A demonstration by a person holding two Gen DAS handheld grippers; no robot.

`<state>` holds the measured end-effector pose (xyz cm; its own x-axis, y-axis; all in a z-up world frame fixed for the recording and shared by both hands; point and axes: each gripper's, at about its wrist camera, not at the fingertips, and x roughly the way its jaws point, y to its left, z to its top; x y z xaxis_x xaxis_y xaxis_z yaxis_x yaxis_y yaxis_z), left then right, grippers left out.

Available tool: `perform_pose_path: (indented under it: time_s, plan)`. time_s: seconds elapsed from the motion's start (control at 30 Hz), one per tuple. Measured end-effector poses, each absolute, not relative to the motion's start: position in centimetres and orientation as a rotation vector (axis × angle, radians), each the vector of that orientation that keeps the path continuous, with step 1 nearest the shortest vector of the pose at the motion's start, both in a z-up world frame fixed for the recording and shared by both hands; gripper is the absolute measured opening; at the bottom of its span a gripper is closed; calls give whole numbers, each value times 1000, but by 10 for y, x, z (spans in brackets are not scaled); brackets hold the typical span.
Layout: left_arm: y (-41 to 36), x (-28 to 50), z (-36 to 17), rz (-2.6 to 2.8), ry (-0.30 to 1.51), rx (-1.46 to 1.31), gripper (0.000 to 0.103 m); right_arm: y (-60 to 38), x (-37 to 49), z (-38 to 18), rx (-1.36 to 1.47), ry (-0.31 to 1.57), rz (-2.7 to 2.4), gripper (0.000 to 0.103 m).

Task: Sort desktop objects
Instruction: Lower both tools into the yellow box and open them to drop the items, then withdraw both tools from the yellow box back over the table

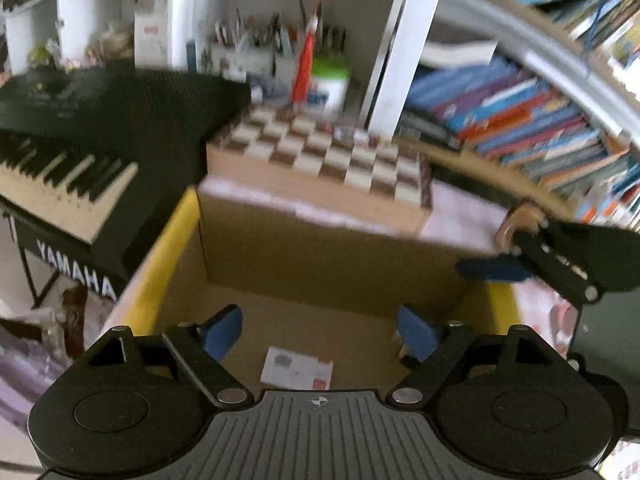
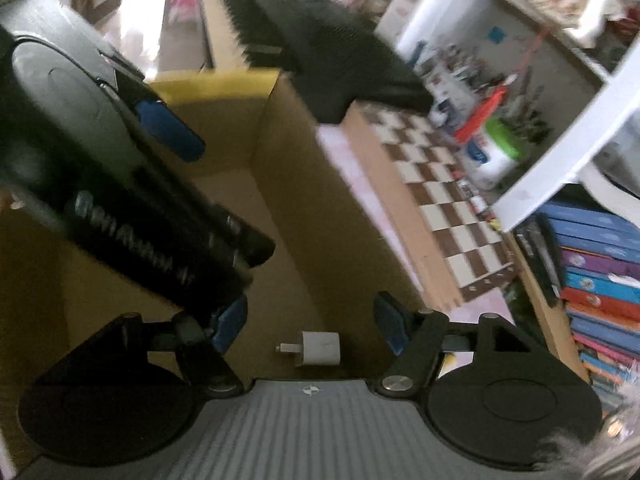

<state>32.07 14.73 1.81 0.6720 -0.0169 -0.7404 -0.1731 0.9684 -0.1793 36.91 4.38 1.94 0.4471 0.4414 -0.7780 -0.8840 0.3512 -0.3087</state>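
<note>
Both tongs stood apart and empty over the box (image 1: 304,256). Below the left tongs (image 1: 320,330) lay a card (image 1: 297,368); below the right tongs (image 2: 310,322), a white plug (image 2: 318,349).

Left hand-held gripper (image 1: 320,334) open over cardboard box (image 1: 304,264), small white card (image 1: 297,368) on its floor, chessboard (image 1: 328,152) beyond
</note>
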Motion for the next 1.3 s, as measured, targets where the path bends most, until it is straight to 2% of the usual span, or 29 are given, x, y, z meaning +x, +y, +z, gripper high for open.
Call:
perform_pose_path:
  time_s: [0.17,0.3,0.67,1.0,1.3]
  plan:
    - [148,296,47,74,725,-221,90,21,349,47,-700,584,857,69]
    - [150,267,67,87,638,-201,94,-3,329,68,-582,525,786,75]
    - [145,175,98,121,456,-146,98,-74,243,113,-273,380,537,80]
    - [123,91,95,63,393,-82,99,-121,147,117,-158,326,385,83]
    - [101,35,71,49,400,-40,99,-142,73,87,-110,345,246,84]
